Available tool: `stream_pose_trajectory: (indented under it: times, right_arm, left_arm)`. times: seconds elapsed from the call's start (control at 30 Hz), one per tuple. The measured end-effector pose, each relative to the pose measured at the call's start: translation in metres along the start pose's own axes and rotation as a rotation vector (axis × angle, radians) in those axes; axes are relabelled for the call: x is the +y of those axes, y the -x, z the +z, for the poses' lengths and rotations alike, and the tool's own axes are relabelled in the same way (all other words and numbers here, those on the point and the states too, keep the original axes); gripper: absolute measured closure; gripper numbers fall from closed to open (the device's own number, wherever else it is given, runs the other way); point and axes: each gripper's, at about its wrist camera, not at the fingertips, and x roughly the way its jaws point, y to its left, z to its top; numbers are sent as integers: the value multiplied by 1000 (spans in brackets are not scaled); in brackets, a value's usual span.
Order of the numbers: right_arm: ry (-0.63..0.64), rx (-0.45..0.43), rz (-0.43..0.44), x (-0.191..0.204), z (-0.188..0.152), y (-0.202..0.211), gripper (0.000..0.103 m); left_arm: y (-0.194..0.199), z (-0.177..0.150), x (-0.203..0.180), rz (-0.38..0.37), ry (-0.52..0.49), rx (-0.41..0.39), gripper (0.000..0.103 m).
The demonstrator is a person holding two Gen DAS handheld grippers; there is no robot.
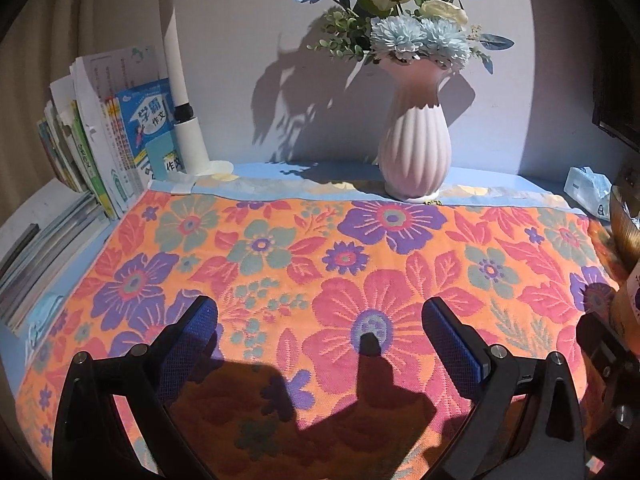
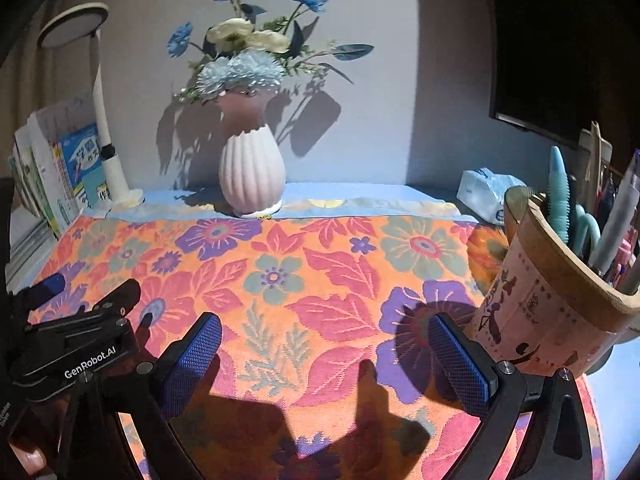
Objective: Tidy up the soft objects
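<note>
An orange floral cloth (image 1: 320,264) lies spread flat over the blue desk; it also shows in the right wrist view (image 2: 304,280). My left gripper (image 1: 320,320) is open and empty, hovering just above the cloth's near part. My right gripper (image 2: 324,340) is open and empty above the cloth too, its right finger close to a pen holder. The left gripper's black body (image 2: 76,336) shows at the left of the right wrist view, side by side with the right one.
A pink ribbed vase (image 1: 414,148) with flowers stands at the cloth's far edge. Books (image 1: 104,136) and a white lamp (image 1: 180,92) stand at the far left. A tissue pack (image 2: 488,194) and a wooden pen holder (image 2: 560,288) stand at the right.
</note>
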Motion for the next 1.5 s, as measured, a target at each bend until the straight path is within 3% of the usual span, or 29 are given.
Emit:
stream_pose_trajectory:
  times: [0.37, 1.5]
  right_arm:
    - [-56, 30, 20, -11, 2, -6, 0]
    - [-37, 66, -7, -6, 0, -13, 0]
  left_arm:
    - [0, 0, -1, -3, -1, 6, 1]
    - [-6, -1, -5, -38, -15, 44, 1]
